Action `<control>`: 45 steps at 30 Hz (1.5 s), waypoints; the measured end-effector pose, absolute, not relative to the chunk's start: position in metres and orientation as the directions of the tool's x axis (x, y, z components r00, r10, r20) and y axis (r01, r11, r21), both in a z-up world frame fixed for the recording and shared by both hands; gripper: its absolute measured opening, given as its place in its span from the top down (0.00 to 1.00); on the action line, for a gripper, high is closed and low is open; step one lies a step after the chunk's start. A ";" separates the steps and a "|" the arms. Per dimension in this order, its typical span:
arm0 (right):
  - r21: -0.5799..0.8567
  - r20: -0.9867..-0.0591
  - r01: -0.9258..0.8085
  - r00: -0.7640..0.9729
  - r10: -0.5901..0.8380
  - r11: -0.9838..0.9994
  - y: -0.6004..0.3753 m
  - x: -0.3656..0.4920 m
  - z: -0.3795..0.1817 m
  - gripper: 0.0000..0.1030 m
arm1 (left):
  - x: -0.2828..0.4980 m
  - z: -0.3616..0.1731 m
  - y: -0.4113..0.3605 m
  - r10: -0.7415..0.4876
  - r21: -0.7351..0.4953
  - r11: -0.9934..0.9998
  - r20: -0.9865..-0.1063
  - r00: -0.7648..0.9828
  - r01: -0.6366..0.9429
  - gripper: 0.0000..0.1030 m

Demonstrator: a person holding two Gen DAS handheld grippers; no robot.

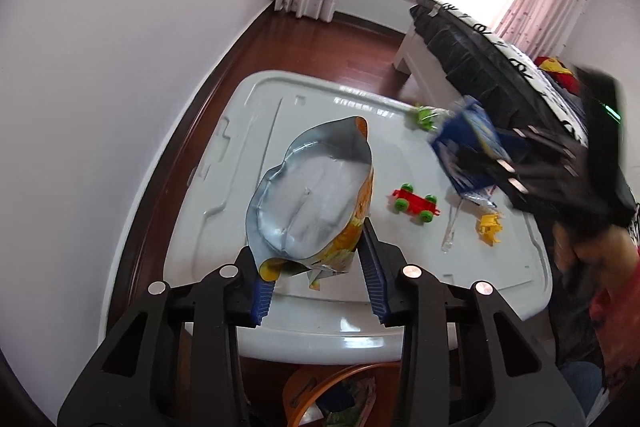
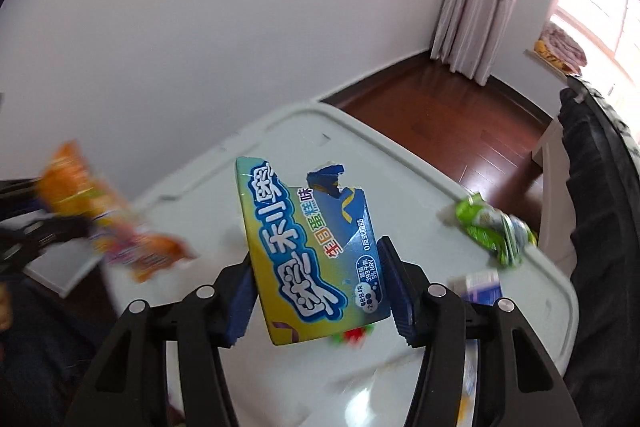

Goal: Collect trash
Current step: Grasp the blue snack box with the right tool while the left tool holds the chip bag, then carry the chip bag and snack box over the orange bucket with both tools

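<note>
Since both tools are loaded, handling is the main question: left tool [image 1: 316,269] is clamped on the lower part of an open foil snack bag [image 1: 316,195], which looks empty, light and crinkly; it will deform, so a pinch low on a flat seam seems best, and the slick foil lining could slip. Right tool [image 2: 318,291] grips a torn blue-yellow carton [image 2: 308,259] across its width, held off the surface [image 2: 400,163]; thin card, light, stiffer than the bag but likely to buckle under a hard squeeze, and its torn top edge is the weak spot. Left view alone shows the bag's silver inside, a red toy car [image 1: 416,203], a yellow toy [image 1: 490,227], a clear wrapper strip [image 1: 452,227], and an orange-rimmed bin [image 1: 340,399] below the surface edge, probably the drop point. Right view alone shows the carton's print and a crumpled green wrapper [image 2: 494,231] near the far edge, sharper than in the left view, plus a small blue-white box [image 2: 480,287] just beside the tool.
</note>
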State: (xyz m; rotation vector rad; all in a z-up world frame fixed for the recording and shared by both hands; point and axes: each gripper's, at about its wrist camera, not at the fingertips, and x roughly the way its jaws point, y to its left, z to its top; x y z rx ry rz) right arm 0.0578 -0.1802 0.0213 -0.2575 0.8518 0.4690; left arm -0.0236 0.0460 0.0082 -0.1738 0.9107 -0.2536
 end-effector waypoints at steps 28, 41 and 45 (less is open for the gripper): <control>0.187 -0.768 -0.421 0.501 0.399 0.888 -0.212 -0.206 0.023 0.45 | -0.184 0.036 -0.014 -0.350 -0.144 0.900 -0.803 0.482 0.412 0.65; 0.311 -0.864 -0.304 0.304 0.401 0.900 -0.200 -0.200 -0.063 0.45 | -0.202 -0.065 -0.032 -0.267 -0.158 0.909 -0.931 0.248 0.385 0.65; 0.328 -0.876 -0.282 0.267 0.402 0.902 -0.199 -0.198 -0.072 0.45 | -0.203 -0.085 -0.035 -0.240 -0.147 0.913 -0.947 0.211 0.380 0.65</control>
